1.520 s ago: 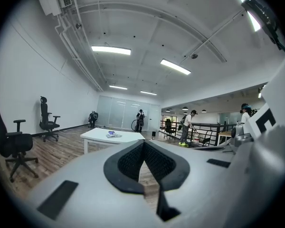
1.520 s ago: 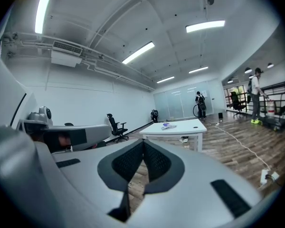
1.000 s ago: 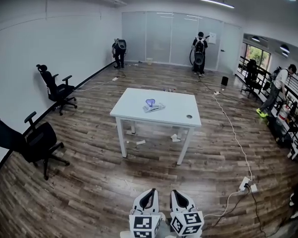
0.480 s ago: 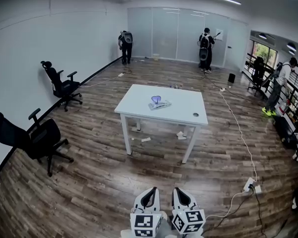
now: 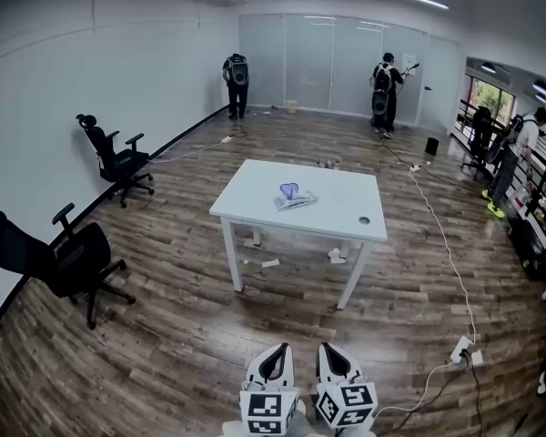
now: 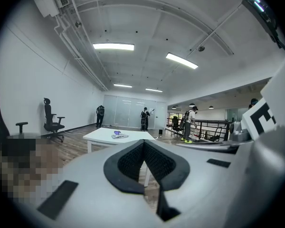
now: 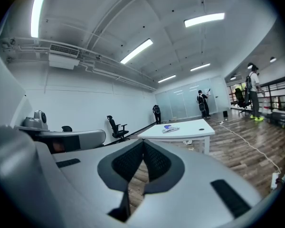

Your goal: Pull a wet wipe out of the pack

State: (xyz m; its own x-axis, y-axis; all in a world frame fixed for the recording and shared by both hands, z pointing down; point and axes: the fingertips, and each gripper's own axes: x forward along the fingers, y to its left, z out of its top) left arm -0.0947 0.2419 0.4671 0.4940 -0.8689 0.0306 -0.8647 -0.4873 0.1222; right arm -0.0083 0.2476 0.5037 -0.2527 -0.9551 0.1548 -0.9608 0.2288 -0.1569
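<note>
The flat white wet-wipe pack (image 5: 296,200) with a purple piece on its top lies near the middle of the white rectangular desk (image 5: 253,192), which stands alone on the brown wood-plank floor (image 5: 164,335), well apart from both grippers. The left gripper (image 5: 273,350) and right gripper (image 5: 333,350) sit side by side at the lower edge of the head view, pointing toward the desk. Each has its black-padded jaws closed together on nothing, and two black office chairs (image 5: 59,258) stand along the left wall.
</note>
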